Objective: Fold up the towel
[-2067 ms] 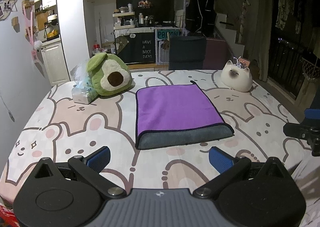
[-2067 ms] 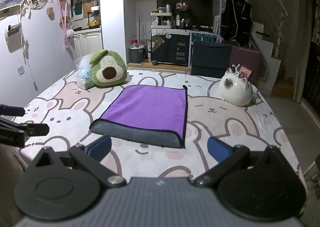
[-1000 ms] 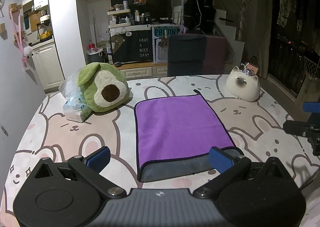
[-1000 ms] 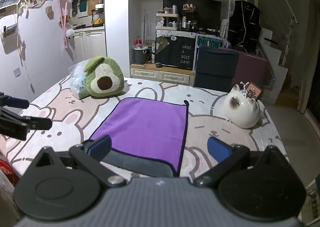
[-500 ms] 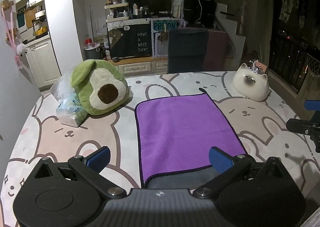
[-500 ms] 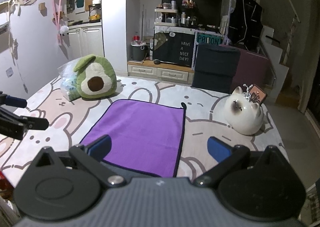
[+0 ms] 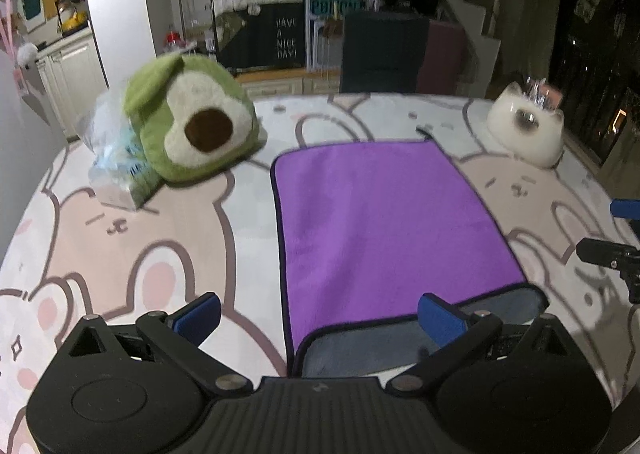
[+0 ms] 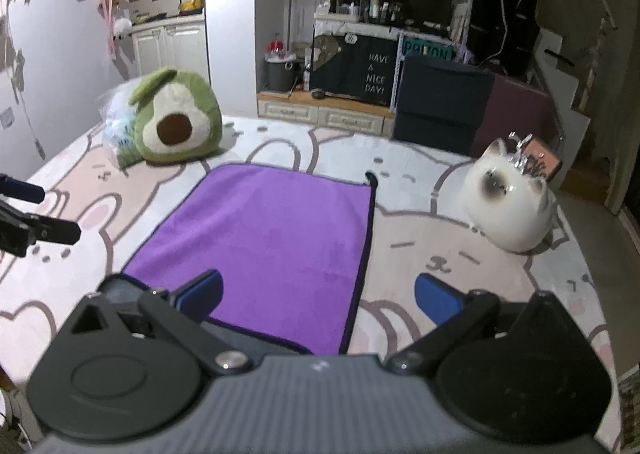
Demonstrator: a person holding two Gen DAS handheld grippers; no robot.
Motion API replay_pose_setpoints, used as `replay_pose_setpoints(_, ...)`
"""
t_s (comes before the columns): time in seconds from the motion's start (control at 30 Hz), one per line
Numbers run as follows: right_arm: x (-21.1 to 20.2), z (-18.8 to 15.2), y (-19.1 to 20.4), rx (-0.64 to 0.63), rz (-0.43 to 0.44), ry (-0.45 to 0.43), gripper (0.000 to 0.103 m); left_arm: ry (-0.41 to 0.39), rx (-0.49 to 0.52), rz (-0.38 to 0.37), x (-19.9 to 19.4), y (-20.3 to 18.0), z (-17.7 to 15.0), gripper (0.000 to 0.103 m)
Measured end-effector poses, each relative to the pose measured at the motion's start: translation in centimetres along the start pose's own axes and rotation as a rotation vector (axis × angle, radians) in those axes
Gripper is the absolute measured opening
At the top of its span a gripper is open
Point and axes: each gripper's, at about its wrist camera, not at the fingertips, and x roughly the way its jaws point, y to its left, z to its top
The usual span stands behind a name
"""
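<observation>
A purple towel (image 7: 380, 221) with a dark hem lies flat on the bunny-print table (image 7: 152, 238); its near edge is folded and shows a grey underside (image 7: 372, 346). My left gripper (image 7: 318, 316) is open and empty, its blue fingertips straddling the towel's near left corner. My right gripper (image 8: 318, 294) is open and empty over the towel's (image 8: 272, 238) near right corner. Each gripper shows at the edge of the other's view.
A green avocado plush (image 7: 192, 125) and a plastic bag (image 7: 112, 157) sit at the far left. A white cat-shaped jar (image 7: 528, 131) stands at the far right. Cabinets and a dark chair (image 7: 382, 53) lie beyond the table.
Both grippers have moved forward over the towel's near edge. The towel has stayed still, and both grippers have stayed open.
</observation>
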Motion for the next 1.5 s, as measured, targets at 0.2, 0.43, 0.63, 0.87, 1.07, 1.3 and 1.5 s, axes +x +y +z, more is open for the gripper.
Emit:
replay_pose_setpoints(0.2,2.6,-1.2,-0.5,-0.004,0.003,0.054,0.103,0.054,0.025,0.001,2.6,0.2,-1.0,0.103)
replay_pose_setpoints(0.43,5.8,-2.5,-1.1,0.02,0.032,0.104,0.103,0.106,0.032,-0.011,5.3,0.8,-2.0,0.103)
replay_pose_setpoints(0.63,7.6,-3.7,-1.9,0.063,0.062,0.14,0.103,0.14,0.029,-0.042,7.1,1.3,-3.1,0.1)
replay_pose_setpoints(0.87,9.1,-5.0,-1.9,0.061,0.094,0.174,0.103,0.183,-0.001,-0.094,8.8,2.0,-4.0,0.089)
replay_pose_setpoints(1.07,9.1,-5.2,-2.5,0.089,0.142,0.16,0.103,0.194,-0.073,-0.159,9.4,3.3,-4.3,0.072)
replay_pose_setpoints(1.3,8.5,-5.7,-2.0,0.011,0.194,0.116,0.103,0.183,-0.089,-0.217,9.4,3.7,-4.3,0.059)
replay_pose_setpoints(1.5,9.0,-5.3,-2.8,0.053,0.267,0.181,0.087,0.146,-0.098,-0.219,8.8,4.1,-4.2,0.052)
